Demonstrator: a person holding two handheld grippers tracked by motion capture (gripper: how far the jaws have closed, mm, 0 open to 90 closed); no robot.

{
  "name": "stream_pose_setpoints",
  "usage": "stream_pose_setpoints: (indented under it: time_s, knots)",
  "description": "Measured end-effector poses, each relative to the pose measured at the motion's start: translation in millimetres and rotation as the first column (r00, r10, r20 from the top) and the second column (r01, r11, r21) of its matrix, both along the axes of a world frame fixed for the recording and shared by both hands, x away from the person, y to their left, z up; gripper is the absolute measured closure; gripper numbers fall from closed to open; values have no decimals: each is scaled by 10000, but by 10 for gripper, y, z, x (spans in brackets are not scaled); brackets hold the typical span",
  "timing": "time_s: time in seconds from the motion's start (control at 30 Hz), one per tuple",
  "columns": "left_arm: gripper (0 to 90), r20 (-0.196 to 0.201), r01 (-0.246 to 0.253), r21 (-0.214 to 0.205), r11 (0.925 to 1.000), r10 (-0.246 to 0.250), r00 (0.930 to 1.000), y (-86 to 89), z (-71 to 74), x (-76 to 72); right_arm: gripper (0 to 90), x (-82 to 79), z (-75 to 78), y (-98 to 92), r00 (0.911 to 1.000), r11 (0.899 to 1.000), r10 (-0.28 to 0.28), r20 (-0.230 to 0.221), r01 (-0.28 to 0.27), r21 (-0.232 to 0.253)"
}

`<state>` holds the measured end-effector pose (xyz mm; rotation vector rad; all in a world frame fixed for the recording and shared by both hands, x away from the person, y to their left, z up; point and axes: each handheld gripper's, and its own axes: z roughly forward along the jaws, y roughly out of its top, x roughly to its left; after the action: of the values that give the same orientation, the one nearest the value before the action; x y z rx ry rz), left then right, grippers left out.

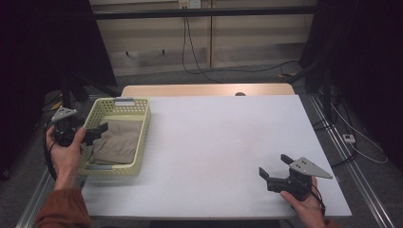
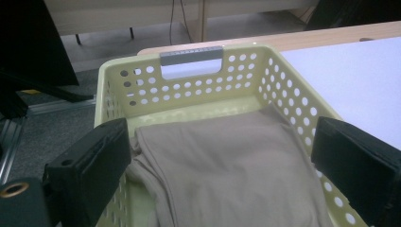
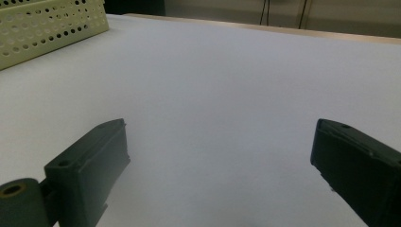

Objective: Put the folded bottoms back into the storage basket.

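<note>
A pale yellow perforated basket [image 1: 145,124] stands at the left edge of the white table [image 1: 214,142]. A folded beige cloth [image 1: 118,142] lies inside it. My left gripper [image 1: 97,132] is held over the basket's left rim and is open. In the left gripper view its jaws [image 2: 221,142] stand wide apart just above the cloth [image 2: 227,165], inside the basket [image 2: 189,90], without touching it. My right gripper [image 1: 274,165] hovers open near the table's front right corner. In the right gripper view it [image 3: 222,137] has only bare table [image 3: 213,71] between its jaws.
The basket has grey handle strips at its far end [image 1: 124,101] and near end. A corner of the basket [image 3: 47,23] shows far left in the right gripper view. A wooden strip [image 1: 204,90] borders the table's far edge. Cables and dark stands sit on the floor beyond.
</note>
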<state>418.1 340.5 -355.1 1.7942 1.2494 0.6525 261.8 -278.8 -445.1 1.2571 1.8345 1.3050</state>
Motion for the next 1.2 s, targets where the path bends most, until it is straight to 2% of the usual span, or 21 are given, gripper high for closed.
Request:
stream_pose_setpoints:
  time_s: [0.43,0.83,1.2]
  knots:
    - [58,345,76,23,10000,-76,9994,3,61,-206,46,-13,10,-4,10000,10000,-22,89,22,-11]
    - [59,496,10,9,10000,-10,9988,47,76,-395,46,-14,11,-2,9999,10000,-27,102,27,-3]
    - [62,737,285,34,9996,-287,9969,-14,104,-523,46,-14,11,2,10000,10000,-29,95,29,-12]
